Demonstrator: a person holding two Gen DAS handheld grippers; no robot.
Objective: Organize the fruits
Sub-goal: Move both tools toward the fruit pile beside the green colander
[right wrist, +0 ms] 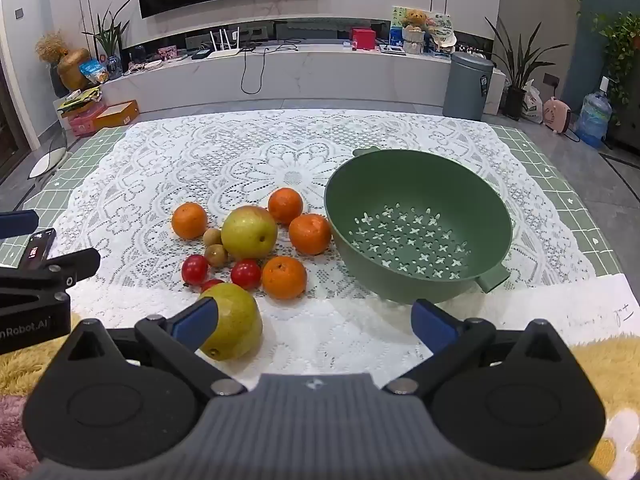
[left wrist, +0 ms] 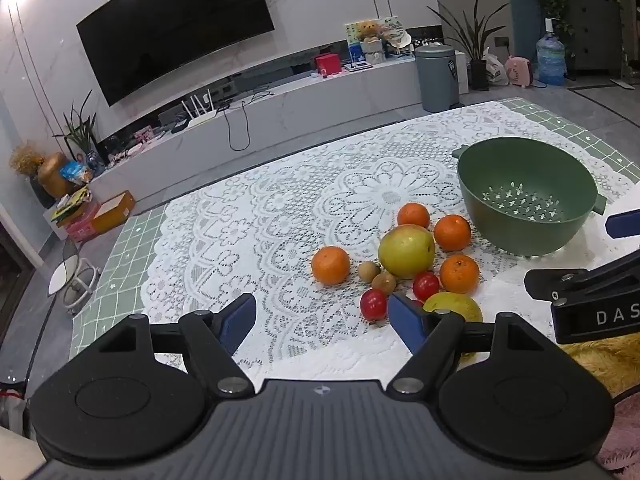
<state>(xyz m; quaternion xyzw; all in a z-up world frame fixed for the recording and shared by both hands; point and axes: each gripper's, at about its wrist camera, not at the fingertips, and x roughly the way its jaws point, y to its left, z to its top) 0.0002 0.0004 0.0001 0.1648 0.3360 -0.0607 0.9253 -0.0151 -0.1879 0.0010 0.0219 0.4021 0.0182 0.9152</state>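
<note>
Both my grippers hang over the near edge of the bench, tilted down at the pile of fruit, and neither has anything in it. My left gripper [left wrist: 322,318] has its jaws spread wide over bare lace cloth [right wrist: 168,168]; my right gripper [right wrist: 316,322] is spread just as wide, also over cloth.

The fruit lies in one cluster just to the left of the green colander [right wrist: 420,200], which is empty. Four oranges ring a big yellow-green apple [right wrist: 249,233]; two small brown fruits [right wrist: 212,237], longans perhaps, though they are too small to be sure, sit touching its left side, and a few cherry tomatoes [right wrist: 245,274] lie just in front. A second apple [right wrist: 236,322] lies nearest me, its left side hidden behind my right gripper's left finger [right wrist: 198,322], so it sits beside the gap, not in it.

I judge the step in hand to be the first pick, and that near apple is the sensible start. To do it well I should shift the right gripper left until the apple is centred between the jaws, come down over its widest part, and close gently so it does not squirt out or roll into the tomatoes. The colander is just to the right, so the carry is short. My left gripper's right finger [left wrist: 404,320] is just beside the same apple and a tomato; it should keep clear.
</note>
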